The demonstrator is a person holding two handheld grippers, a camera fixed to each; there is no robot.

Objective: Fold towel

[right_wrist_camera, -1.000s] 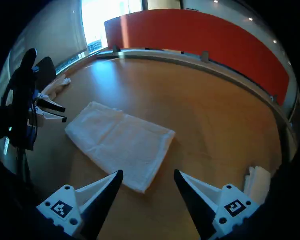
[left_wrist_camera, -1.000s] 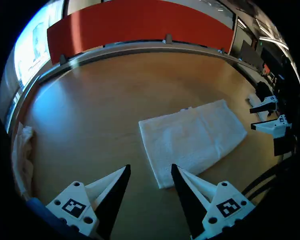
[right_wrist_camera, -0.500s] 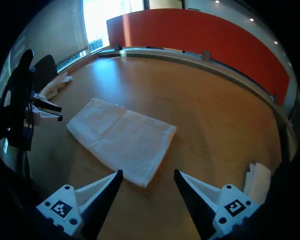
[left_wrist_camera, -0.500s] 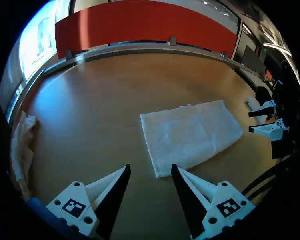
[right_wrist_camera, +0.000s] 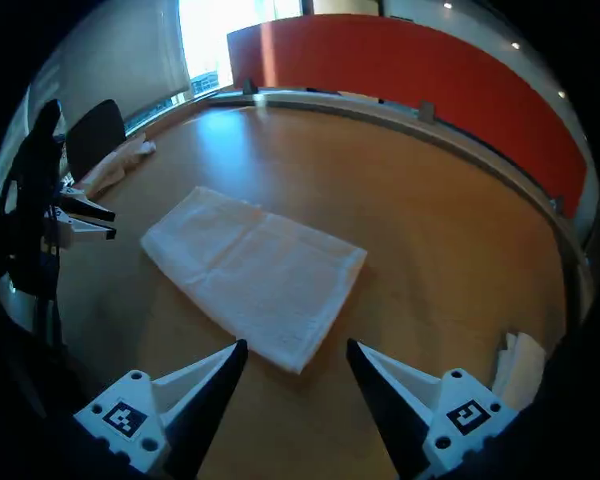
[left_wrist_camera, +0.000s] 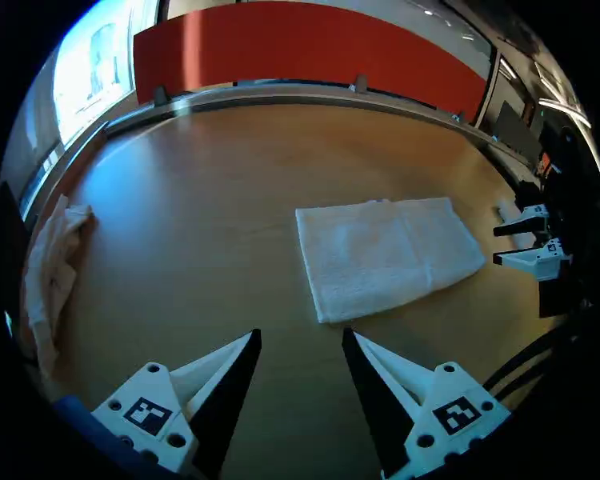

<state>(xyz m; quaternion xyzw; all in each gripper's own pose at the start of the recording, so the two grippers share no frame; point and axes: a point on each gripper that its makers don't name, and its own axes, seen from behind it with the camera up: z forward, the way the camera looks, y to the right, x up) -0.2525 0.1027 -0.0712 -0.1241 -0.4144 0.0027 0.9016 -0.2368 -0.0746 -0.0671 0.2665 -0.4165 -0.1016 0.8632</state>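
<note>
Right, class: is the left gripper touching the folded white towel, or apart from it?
Apart. In the right gripper view, a strip of bare table shows between the left gripper's fingertips and the towel's nearest edge.

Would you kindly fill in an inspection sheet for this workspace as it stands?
Surface: wooden table, glossy.
Job's things: white towel, folded, lying flat on the table.
Clutter: crumpled cloth at one table edge; folded cloth at another.
Grippers: left claw open; right claw open; neither grips the towel.
Cables: dark cables beside the left claw.
Surroundings: red partition behind the table, window, dark chair.
</note>
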